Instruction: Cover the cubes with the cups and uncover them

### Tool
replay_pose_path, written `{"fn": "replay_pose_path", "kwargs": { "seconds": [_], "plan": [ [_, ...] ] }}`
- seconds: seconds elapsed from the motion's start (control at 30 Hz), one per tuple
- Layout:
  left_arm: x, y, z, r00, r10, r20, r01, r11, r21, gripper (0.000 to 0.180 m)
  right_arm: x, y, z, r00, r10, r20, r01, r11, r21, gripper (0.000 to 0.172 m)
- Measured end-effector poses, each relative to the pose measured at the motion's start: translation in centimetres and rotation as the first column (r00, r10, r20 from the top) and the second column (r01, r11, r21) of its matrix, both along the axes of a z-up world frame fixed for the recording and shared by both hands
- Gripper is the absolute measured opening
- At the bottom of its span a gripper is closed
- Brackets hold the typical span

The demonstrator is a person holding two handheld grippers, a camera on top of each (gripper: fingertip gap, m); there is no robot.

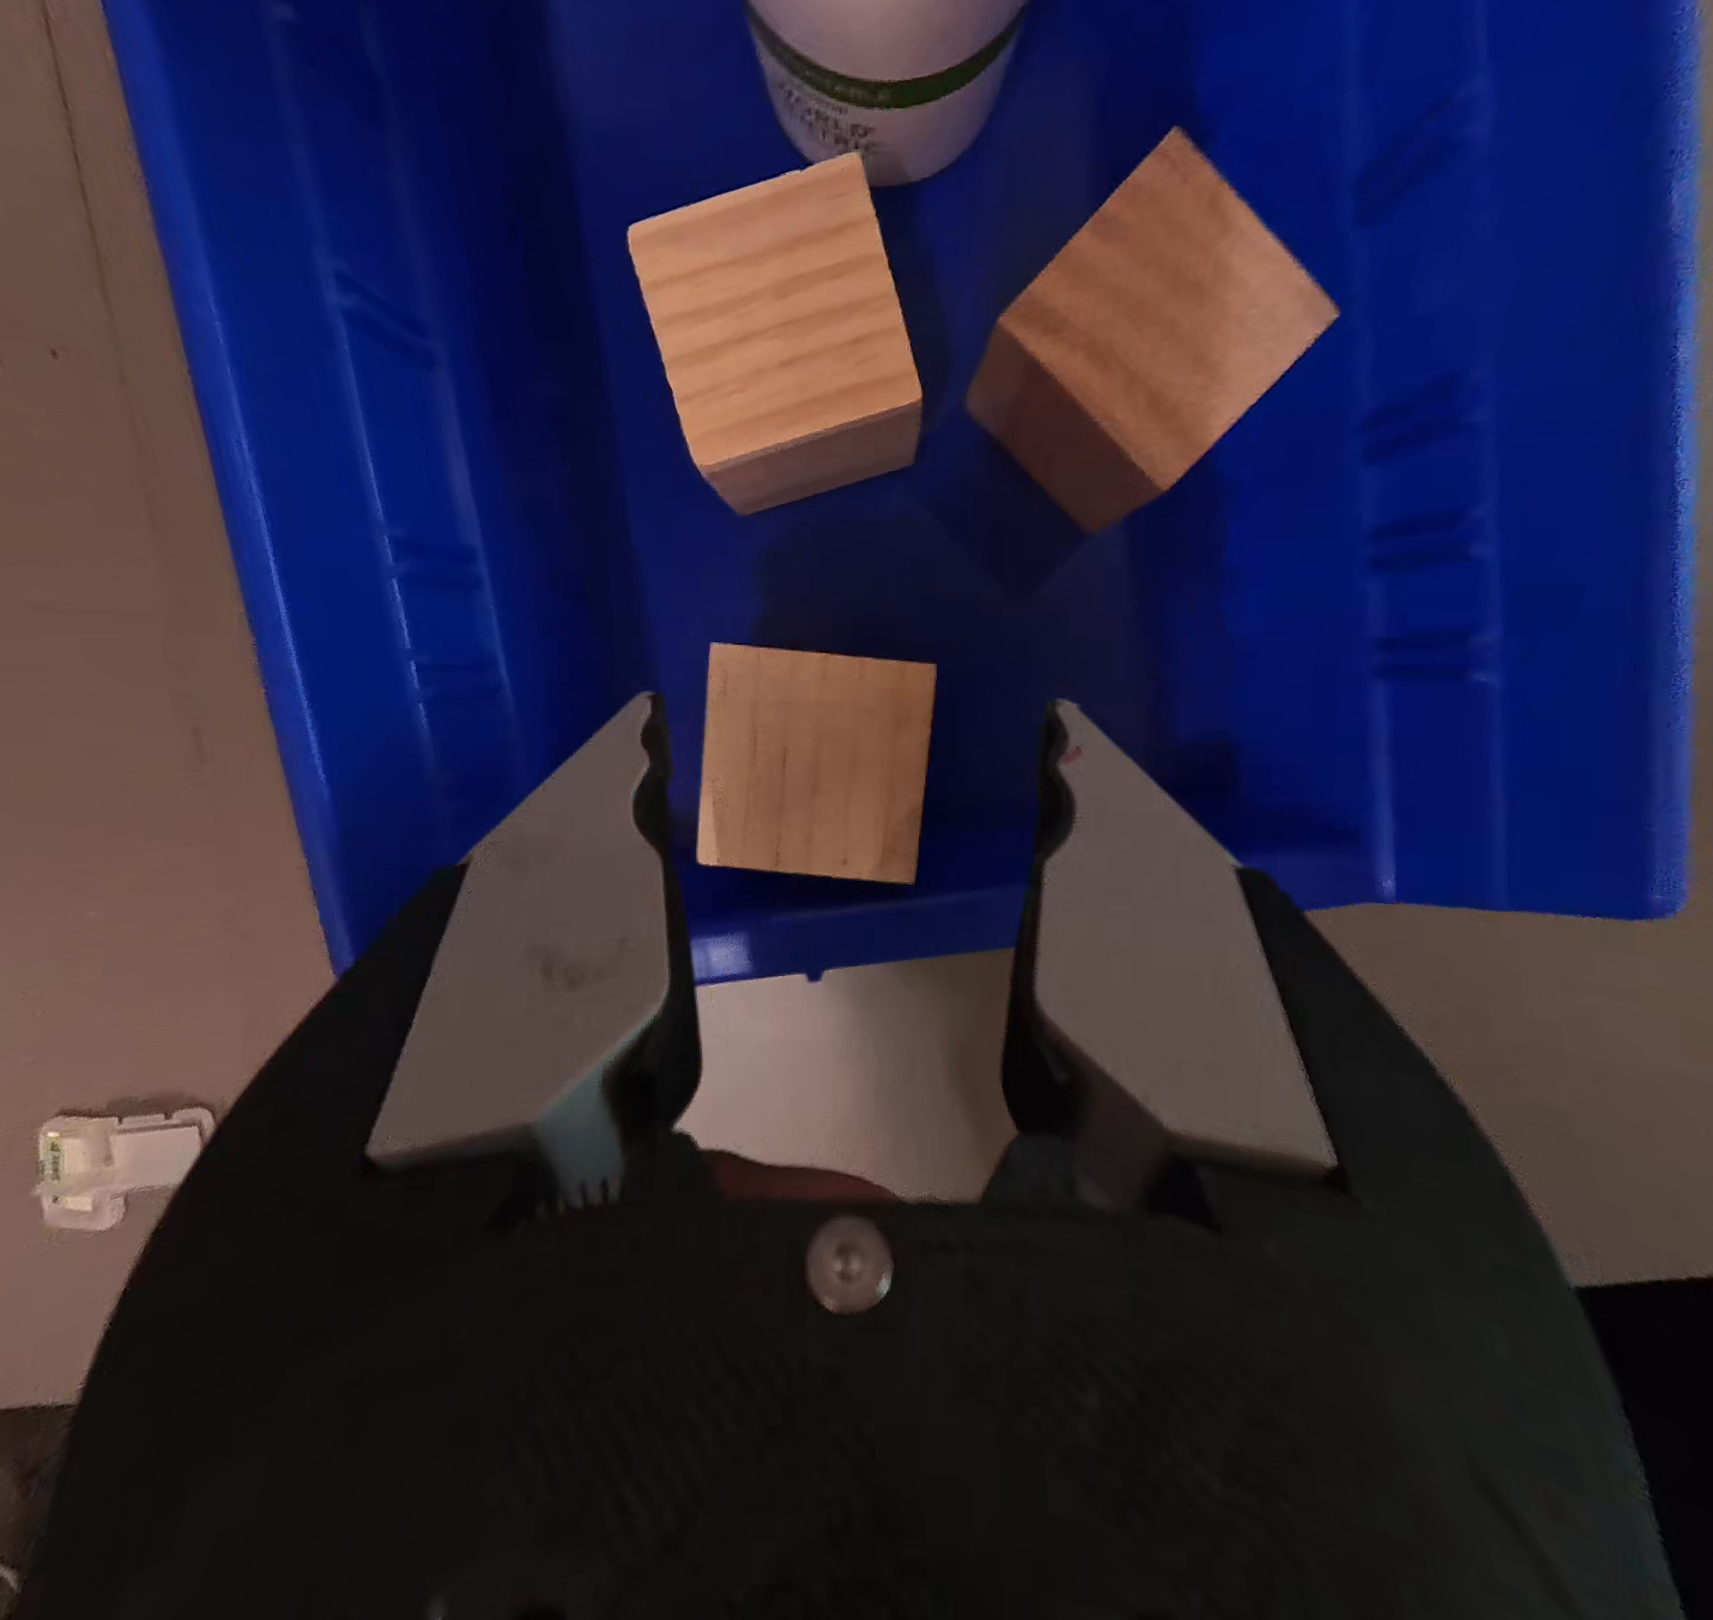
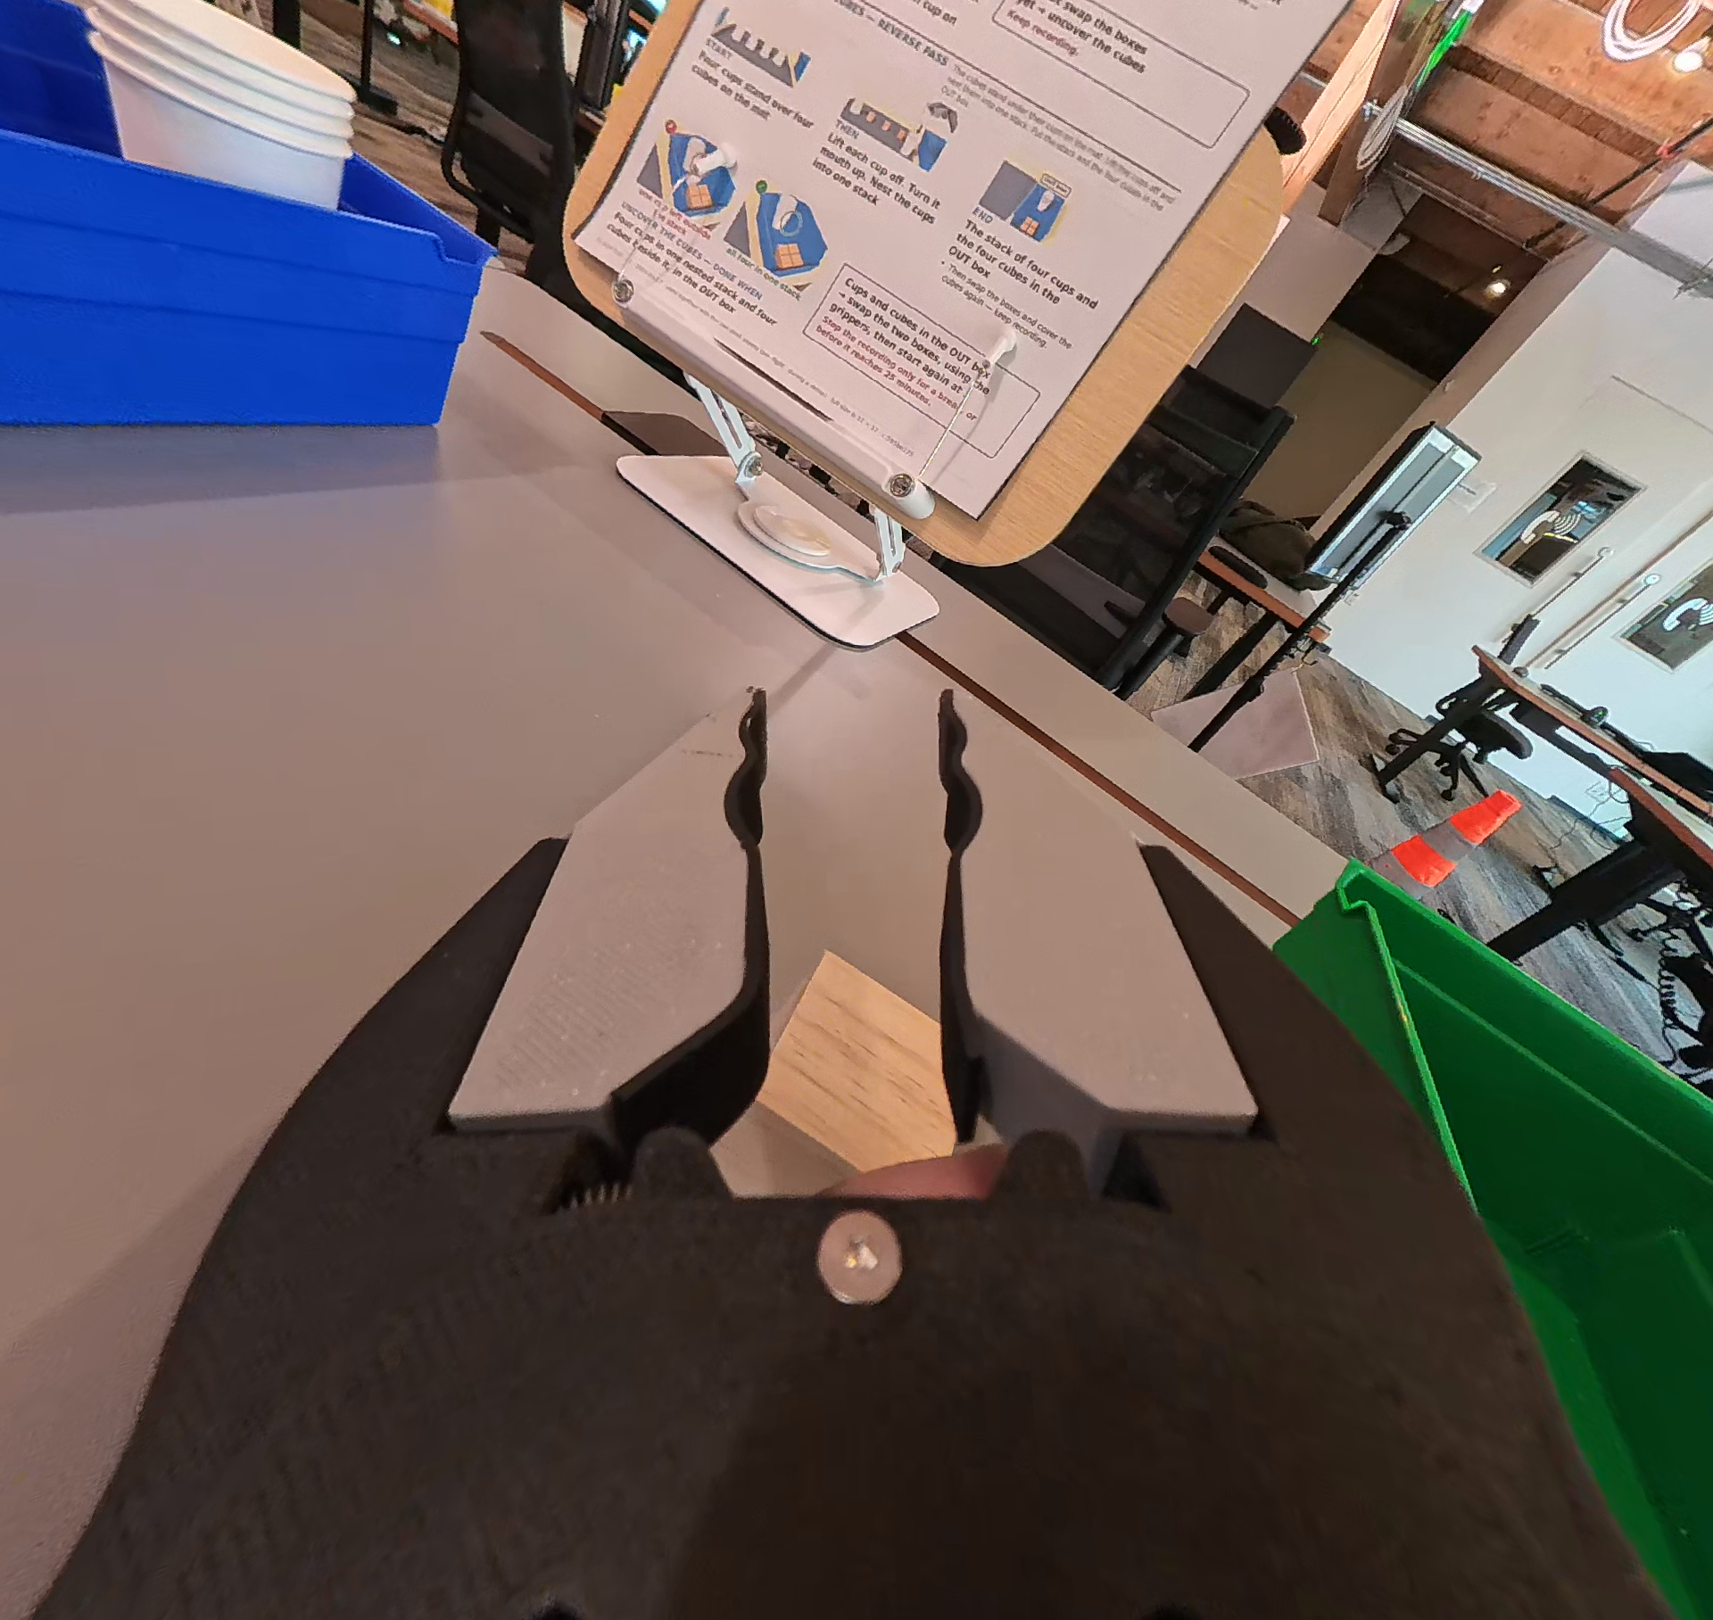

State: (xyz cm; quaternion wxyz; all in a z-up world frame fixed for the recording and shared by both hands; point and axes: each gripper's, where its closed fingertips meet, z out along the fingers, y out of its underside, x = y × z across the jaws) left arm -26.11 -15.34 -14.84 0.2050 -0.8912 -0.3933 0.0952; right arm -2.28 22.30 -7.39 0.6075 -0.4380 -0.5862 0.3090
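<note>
White cup [image 1: 885, 28] cropped by top edge

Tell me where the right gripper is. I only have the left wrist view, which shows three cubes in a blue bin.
Observer: The right gripper is over the bare grey table, outside the blue bin.
Operator: Is it carrying anything?
Observer: A light wooden cube sits deep between its fingers, near their base. I cannot tell whether the pads press on it.
Operator: Is the white cup at the top of my view a single one?
Observer: No, it is a nested stack of white cups, standing mouth up in the blue bin.
</note>
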Motion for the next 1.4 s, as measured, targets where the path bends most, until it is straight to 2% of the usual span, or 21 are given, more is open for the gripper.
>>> {"fn": "replay_pose_path", "kwargs": {
  "seconds": [0.1, 0.27, 0.3, 0.47, 0.53, 0.6, 0.67, 0.73, 0.77, 0.83, 0.87, 0.9, 0.97, 1.0, 1.03, 1.1, 1.23, 1.27, 1.33, 1.4],
  "plan": [
    [0.3, -0.7, -1.0, 0.999, -0.013, 0.037, 0.015, 0.999, -0.043, 0.079, 0.0, -0.2, 0.0, 1.000, 0.001, 0.001, -0.001, 1.000, 0.015, 0.034],
    [0.2, -3.0, -4.1, 0.994, -0.093, 0.064, 0.107, 0.956, -0.274, 0.074, 0.0, 0.0, -0.1, 1.000, -0.006, 0.004, 0.006, 1.000, 0.014, 0.034],
    [0.4, -2.2, -4.1, 0.991, -0.111, 0.073, 0.125, 0.966, -0.225, 0.060, 0.0, 0.1, -0.1, 1.000, -0.006, 0.003, 0.006, 1.000, 0.013, 0.034],
    [0.5, -1.2, -3.7, 0.983, -0.168, 0.078, 0.178, 0.971, -0.159, 0.060, 0.0, 0.1, -0.1, 1.000, -0.006, 0.003, 0.006, 1.000, 0.013, 0.034],
    [-0.2, -0.5, -2.1, 0.983, -0.183, -0.003, 0.181, 0.975, -0.129, 0.060, -0.1, 0.1, -0.2, 1.000, -0.006, 0.009, 0.006, 1.000, 0.018, 0.034],
    [-1.0, 0.6, 1.0, 0.964, -0.208, -0.163, 0.193, 0.976, -0.099, 0.059, -0.1, 0.1, -0.4, 1.000, -0.005, 0.015, 0.005, 1.000, 0.018, 0.034],
    [-0.8, 2.6, 5.7, 0.895, -0.228, -0.384, 0.225, 0.973, -0.055, 0.059, -0.2, 0.0, -0.5, 1.000, 0.004, 0.021, -0.004, 1.000, 0.000, 0.033],
    [1.6, 6.0, 10.3, 0.782, -0.254, -0.569, 0.316, 0.949, 0.010, 0.059, -0.2, -0.1, -0.6, 0.999, 0.031, 0.025, -0.029, 0.999, -0.045, 0.032],
    [3.7, 8.4, 12.0, 0.709, -0.285, -0.645, 0.404, 0.914, 0.040, 0.059, -0.2, -0.5, -0.6, 0.998, 0.060, 0.027, -0.057, 0.995, -0.076, 0.032],
    [8.8, 13.4, 13.6, 0.572, -0.343, -0.745, 0.581, 0.811, 0.072, 0.059, -0.2, -2.2, -0.7, 0.982, 0.186, 0.020, -0.180, 0.969, -0.172, 0.032],
    [11.3, 15.8, 13.8, 0.505, -0.354, -0.787, 0.653, 0.754, 0.080, 0.059, -0.1, -3.9, -0.6, 0.956, 0.294, 0.008, -0.283, 0.927, -0.246, 0.032],
    [13.3, 17.9, 13.7, 0.440, -0.347, -0.828, 0.702, 0.709, 0.076, 0.059, 0.4, -5.8, -0.5, 0.908, 0.418, -0.013, -0.398, 0.855, -0.332, 0.032],
    [16.0, 21.4, 12.8, 0.310, -0.301, -0.902, 0.734, 0.678, 0.026, 0.059, 1.7, -9.2, 0.4, 0.783, 0.616, -0.085, -0.568, 0.653, -0.502, 0.038],
    [17.0, 23.0, 12.2, 0.252, -0.268, -0.930, 0.738, 0.675, 0.005, 0.059, 2.2, -9.9, 1.0, 0.741, 0.658, -0.132, -0.606, 0.571, -0.554, 0.040],
    [18.0, 24.5, 11.4, 0.212, -0.250, -0.945, 0.744, 0.668, -0.010, 0.059, 2.4, -10.0, 1.5, 0.726, 0.665, -0.175, -0.621, 0.526, -0.581, 0.043],
    [20.1, 27.5, 9.5, 0.146, -0.265, -0.953, 0.766, 0.640, -0.061, 0.059, 2.0, -8.9, 2.2, 0.751, 0.619, -0.229, -0.612, 0.521, -0.595, 0.045],
    [23.5, 31.8, 6.7, 0.055, -0.336, -0.940, 0.817, 0.556, -0.151, 0.059, 1.0, -6.2, 1.6, 0.832, 0.513, -0.211, -0.521, 0.592, -0.615, 0.046],
    [24.0, 32.2, 6.7, 0.051, -0.338, -0.940, 0.824, 0.546, -0.152, 0.059, 0.7, -5.8, 1.2, 0.848, 0.495, -0.189, -0.495, 0.612, -0.617, 0.048],
    [24.3, 32.6, 6.3, 0.101, -0.331, -0.938, 0.842, 0.531, -0.096, 0.059, 0.5, -5.6, 0.9, 0.864, 0.477, -0.160, -0.469, 0.648, -0.601, 0.049],
    [24.1, 32.4, 5.8, 0.125, -0.338, -0.933, 0.850, 0.522, -0.075, 0.059, 0.4, -5.9, 0.2, 0.869, 0.482, -0.108, -0.447, 0.674, -0.588, 0.051]
  ]
}}
